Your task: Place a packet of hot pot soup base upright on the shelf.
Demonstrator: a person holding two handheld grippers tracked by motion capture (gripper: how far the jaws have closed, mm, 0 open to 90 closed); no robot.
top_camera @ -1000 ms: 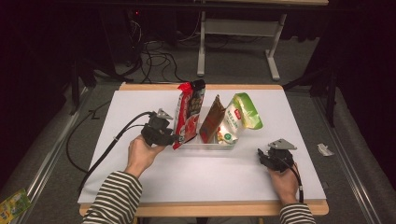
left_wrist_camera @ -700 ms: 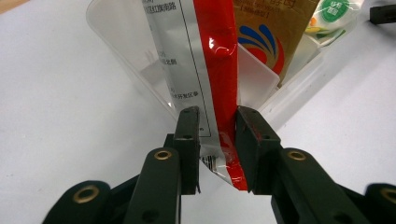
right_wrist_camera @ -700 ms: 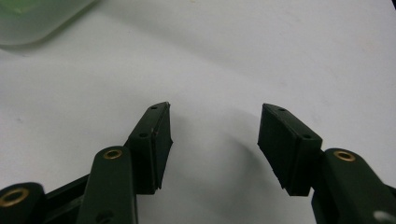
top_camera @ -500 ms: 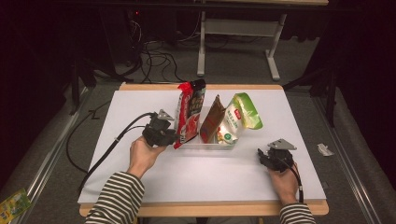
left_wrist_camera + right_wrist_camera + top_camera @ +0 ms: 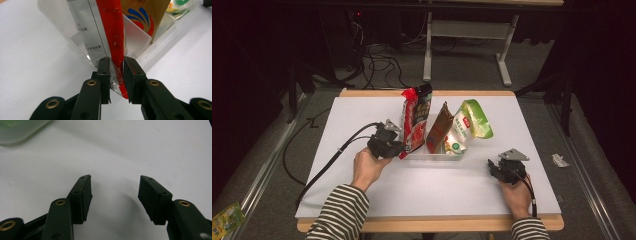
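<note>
A red and silver snack bag [image 5: 414,120] stands upright at the left end of a clear plastic tray [image 5: 432,156]. My left gripper [image 5: 399,149] is at the bag's lower corner. In the left gripper view its jaws [image 5: 117,67] have just been closing, and the pads now pinch the bag's crimped bottom edge [image 5: 111,30]. A brown bag [image 5: 439,132] and a green and white bag [image 5: 469,125] lean in the same tray. My right gripper [image 5: 492,167] rests on the white table to the right of the tray. It is open [image 5: 114,187] with nothing between its fingers.
The tray sits mid-table on a white board [image 5: 362,115] with a wooden rim. The tray's rounded corner [image 5: 20,130] lies at the upper left of the right gripper view. A green packet [image 5: 224,220] and a scrap of paper [image 5: 559,160] lie on the floor.
The left gripper has edged closer in on the red bag's lower corner. The right gripper has stayed put.
</note>
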